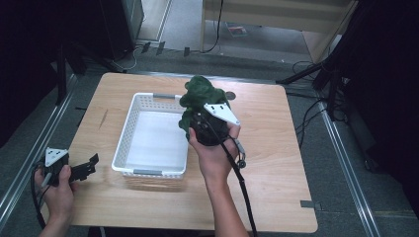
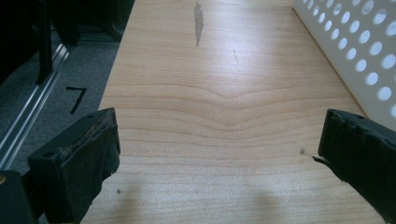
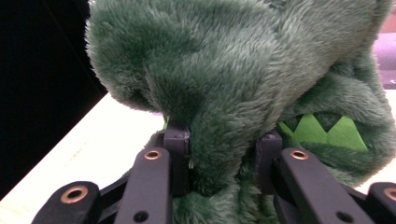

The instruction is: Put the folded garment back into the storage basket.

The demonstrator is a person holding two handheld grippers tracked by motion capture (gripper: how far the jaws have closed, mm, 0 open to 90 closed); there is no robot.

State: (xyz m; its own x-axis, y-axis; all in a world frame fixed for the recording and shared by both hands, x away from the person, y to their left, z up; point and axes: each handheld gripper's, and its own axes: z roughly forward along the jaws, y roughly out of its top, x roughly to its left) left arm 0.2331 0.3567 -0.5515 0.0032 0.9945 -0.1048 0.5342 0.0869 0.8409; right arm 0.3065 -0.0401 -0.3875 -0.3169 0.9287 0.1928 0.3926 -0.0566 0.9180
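Right gripper [image 1: 200, 121]: held in the person's right hand [image 1: 213, 154], above the right rim of the basket; its fingers [image 3: 177, 154] are clamped on a fold of the green plush toy.
Green plush toy [image 1: 197, 98]: it hangs in the air from the right gripper, over the far right corner of the basket, not touching the counter. In the right gripper view its fur is dark green, and a light green zigzag piece [image 3: 327, 131] shows at the right.
Basket [image 1: 124, 132]: white, with round holes in the walls and grey handles on the short ends; it stands in the middle of the counter, and nothing lies inside.
Left gripper [image 1: 91, 165]: held in the left hand [image 1: 58, 190] at the near left corner of the counter, just beside the basket; its fingers [image 2: 77, 172] stand wide apart with nothing between them.
Counter [image 1: 276, 143]: light wood, with a dark scratch [image 2: 198, 23] near the left edge.
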